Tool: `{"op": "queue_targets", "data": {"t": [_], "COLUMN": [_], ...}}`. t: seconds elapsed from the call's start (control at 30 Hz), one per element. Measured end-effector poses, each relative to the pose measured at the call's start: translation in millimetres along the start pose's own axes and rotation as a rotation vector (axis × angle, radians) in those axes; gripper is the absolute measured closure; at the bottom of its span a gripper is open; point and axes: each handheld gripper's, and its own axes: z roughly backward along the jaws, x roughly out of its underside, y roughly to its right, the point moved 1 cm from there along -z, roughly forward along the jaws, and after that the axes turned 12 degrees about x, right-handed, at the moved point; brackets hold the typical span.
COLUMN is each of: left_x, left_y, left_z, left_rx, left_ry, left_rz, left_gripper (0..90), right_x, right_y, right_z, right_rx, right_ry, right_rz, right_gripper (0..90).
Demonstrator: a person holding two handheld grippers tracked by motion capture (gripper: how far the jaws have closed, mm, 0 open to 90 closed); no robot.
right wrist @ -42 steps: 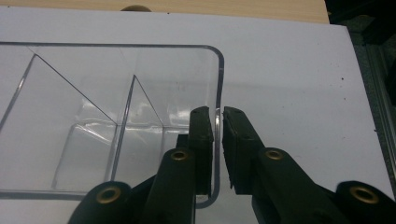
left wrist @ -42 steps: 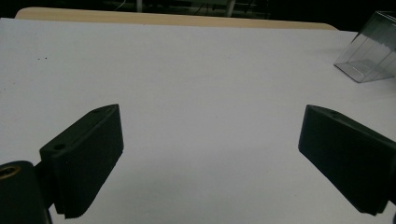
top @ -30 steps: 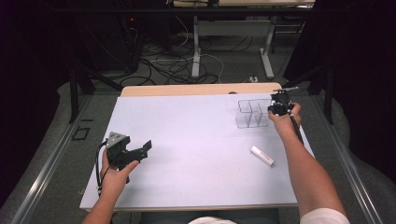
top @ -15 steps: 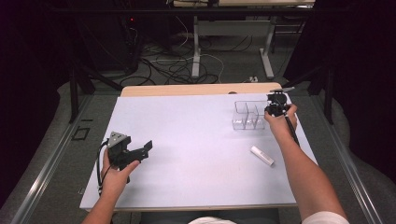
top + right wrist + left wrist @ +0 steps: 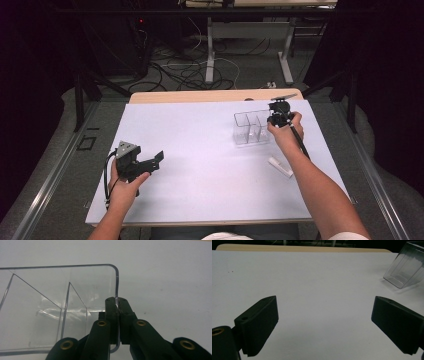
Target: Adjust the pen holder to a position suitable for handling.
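The right gripper (image 5: 117, 302) is being held closed on the side wall of a clear plastic box (image 5: 62, 307); in the right gripper view the wall is being pinched between the two jaws at the rounded corner. The box (image 5: 251, 127) is standing on the far right part of the desk (image 5: 200, 150), and it is divided into compartments, all of which are appearing empty. Whether the box is being lifted or is resting flat on the desk cannot be told from the pictures.

The left gripper (image 5: 150, 162) is being held low over the near left part of the desk, well apart from the box. Its jaws are being kept wide apart, and nothing is being held between them in the left gripper view, where the box (image 5: 407, 265) is being seen at the far right.

A small white stick (image 5: 280, 166) is lying on the desk near the right forearm, just to the near side of the box and apart from it. It is not being touched by either gripper.

Progress is being judged as early. The grasp on the box is being regarded as made; any moving of the box is being regarded as left to do. The white stick is outside the box, and nothing is yet sitting in any compartment.
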Motion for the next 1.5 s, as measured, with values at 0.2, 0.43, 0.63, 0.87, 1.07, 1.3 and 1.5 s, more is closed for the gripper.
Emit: {"op": "queue_targets", "data": {"t": [0.2,0.43,0.63,0.87,1.07,1.3,1.5], "left_x": [-0.2,-0.2,-0.2,-0.3,-0.2,0.1,0.3], "left_y": [0.5,0.7,0.7,0.4,1.1,1.0,0.4], "left_z": [-0.2,-0.4,-0.4,-0.2,-0.6,-0.8,-0.2], "left_rx": [0.003,0.007,0.009,0.008,0.009,0.007,0.006], "left_ry": [-0.002,-0.003,-0.002,-0.002,-0.005,-0.006,-0.009], "left_rz": [-0.002,-0.003,-0.003,-0.002,-0.003,-0.002,-0.001], "left_gripper": [7.2,7.3,7.3,7.3,7.3,7.3,7.3], "right_x": [2.9,7.8,10.2,15.9,20.5,18.6,17.7], "right_y": [-28.2,-65.1,-79.3,-88.2,-86.5,-78.7,-65.4], "right_z": [5.9,10.9,13.7,13.7,14.4,17.3,30.0], "right_rx": [-0.040,-0.089,-0.098,-0.066,-0.096,-0.175,-0.261], "right_ry": [0.002,0.008,-0.001,0.002,0.001,0.020,0.113], "right_rz": [0.032,0.075,0.075,0.090,0.076,0.052,0.043], "right_gripper": [88.6,88.6,88.6,88.4,87.0,75.1,65.4]}}
